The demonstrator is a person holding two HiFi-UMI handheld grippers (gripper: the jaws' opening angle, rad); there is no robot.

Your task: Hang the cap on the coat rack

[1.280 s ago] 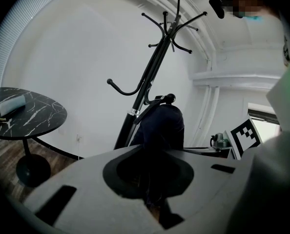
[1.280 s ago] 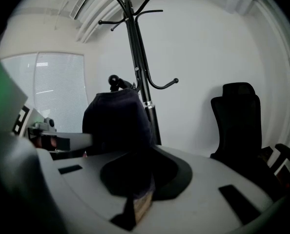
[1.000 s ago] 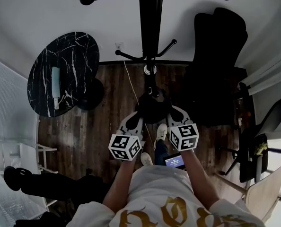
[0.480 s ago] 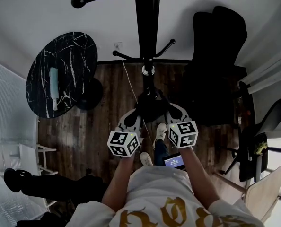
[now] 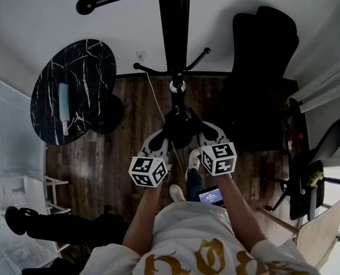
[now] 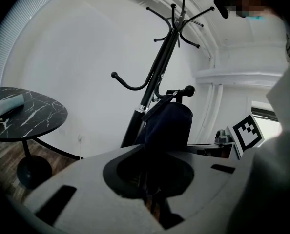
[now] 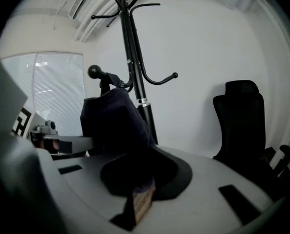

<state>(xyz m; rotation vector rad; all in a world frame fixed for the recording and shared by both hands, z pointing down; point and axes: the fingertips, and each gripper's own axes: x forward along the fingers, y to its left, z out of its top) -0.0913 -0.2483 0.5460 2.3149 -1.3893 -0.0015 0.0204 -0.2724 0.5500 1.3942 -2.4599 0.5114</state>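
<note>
Dark cap, pinched by left gripper and right gripper, should ease level, opening down, over the mid-frame hook before either lets go.

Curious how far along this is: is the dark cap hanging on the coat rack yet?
Seemingly not: left tool and right tool both grip the cap just under a rack hook.

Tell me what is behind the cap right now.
In the left gripper view, the coat rack pole and a ball-tipped hook stand behind the cap. Anything lower behind the cap is covered by it.
</note>
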